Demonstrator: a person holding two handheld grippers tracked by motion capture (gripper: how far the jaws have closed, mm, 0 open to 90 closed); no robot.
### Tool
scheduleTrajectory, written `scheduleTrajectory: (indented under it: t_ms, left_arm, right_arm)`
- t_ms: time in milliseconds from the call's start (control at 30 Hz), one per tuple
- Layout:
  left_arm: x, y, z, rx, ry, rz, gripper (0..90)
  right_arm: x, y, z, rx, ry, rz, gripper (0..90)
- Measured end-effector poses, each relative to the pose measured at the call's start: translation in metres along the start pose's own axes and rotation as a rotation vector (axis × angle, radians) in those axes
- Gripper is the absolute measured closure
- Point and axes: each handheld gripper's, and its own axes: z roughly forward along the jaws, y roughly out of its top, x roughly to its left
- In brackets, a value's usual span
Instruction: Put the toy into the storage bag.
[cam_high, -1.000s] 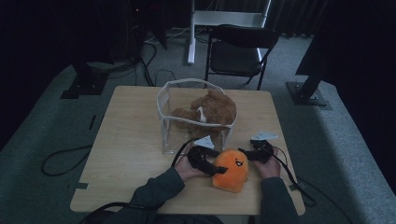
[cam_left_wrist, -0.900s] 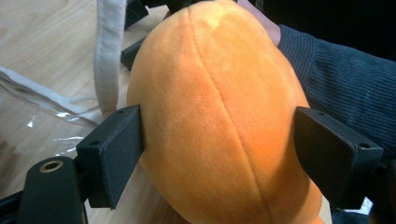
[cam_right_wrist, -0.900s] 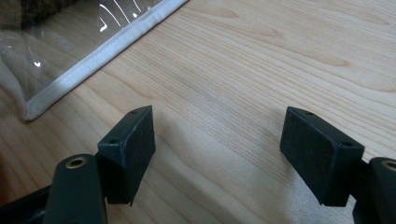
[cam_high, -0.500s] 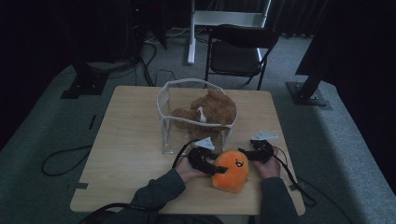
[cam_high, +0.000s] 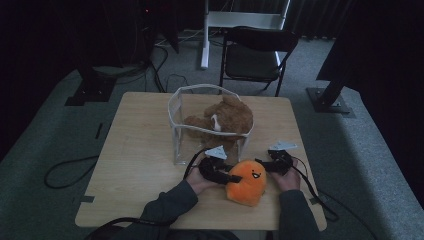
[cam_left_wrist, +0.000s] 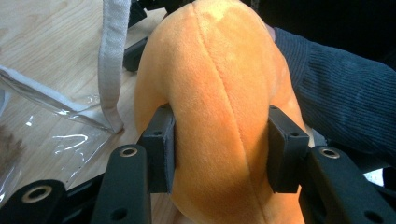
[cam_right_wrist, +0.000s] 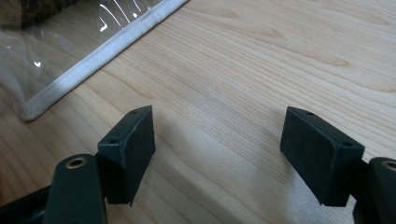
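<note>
My left tool (cam_left_wrist: 219, 149) has just been closing and now clamps the orange plush (cam_high: 247, 181), upright on the table (cam_high: 140, 150), face toward me. My right tool (cam_right_wrist: 224, 154), jaws apart, rests just beside it.

Dim room, grey carpet (cam_high: 45, 140), black chair (cam_high: 255, 55), wooden table (cam_high: 135, 150)

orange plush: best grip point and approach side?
Grip the orange plush across its rounded middle, coming in level from its left side, as the left gripper does. Its jaws have just been closing and the pads now press into the soft body on both sides of the seam. The body is bulbous and squashy with no handle showing, so a mid-body pinch probably holds best.
</note>
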Motion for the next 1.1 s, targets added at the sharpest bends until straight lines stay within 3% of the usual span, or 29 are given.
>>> scheduleTrajectory:
  t_ms: [1100]
  left_arm:
    - [-0.001, 0.005, -0.036, -0.077, -0.001, 0.004, 61.6]
  right_arm:
    - [0.000, 0.000, 0.000, 0.000, 0.000, 0.000, 25.4]
